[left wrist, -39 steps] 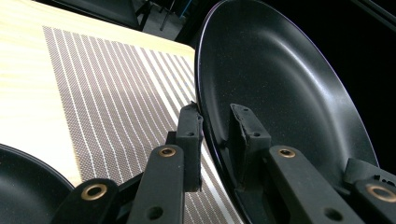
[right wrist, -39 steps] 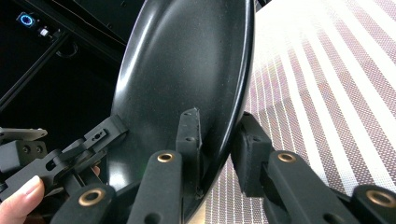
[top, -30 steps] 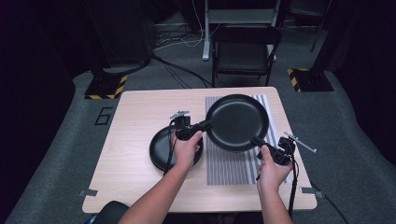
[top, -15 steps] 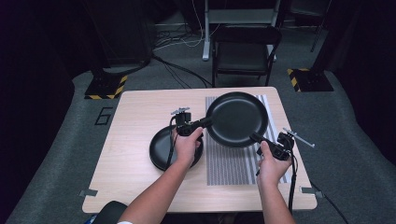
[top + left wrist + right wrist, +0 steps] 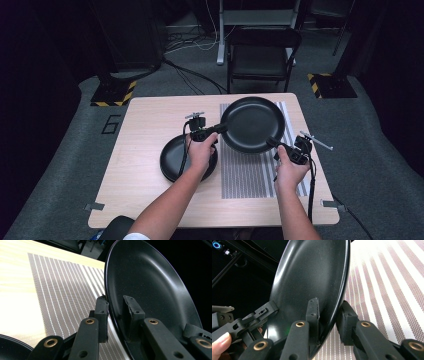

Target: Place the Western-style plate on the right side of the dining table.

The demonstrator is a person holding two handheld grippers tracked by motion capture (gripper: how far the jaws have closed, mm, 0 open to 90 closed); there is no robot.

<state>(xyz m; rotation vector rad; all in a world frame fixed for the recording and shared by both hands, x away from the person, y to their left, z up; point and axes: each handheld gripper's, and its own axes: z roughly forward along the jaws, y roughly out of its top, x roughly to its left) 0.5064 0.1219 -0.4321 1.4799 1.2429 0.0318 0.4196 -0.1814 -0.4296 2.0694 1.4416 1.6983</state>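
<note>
— Jaws first: how did they stand?

— Both pairs were clamped on the rim of the large black plate (image 5: 253, 124). The left gripper (image 5: 220, 128) pinched its left edge; the right gripper (image 5: 271, 142) pinched the near right edge.

— And where was the plate?

— It was held up over the striped mat (image 5: 247, 172) on the wooden table (image 5: 145, 125), clear of the surface.

— Anything beside it?

— A smaller black plate (image 5: 172, 157) lay flat on the table under the left hand (image 5: 201, 152), just left of the mat.
</note>
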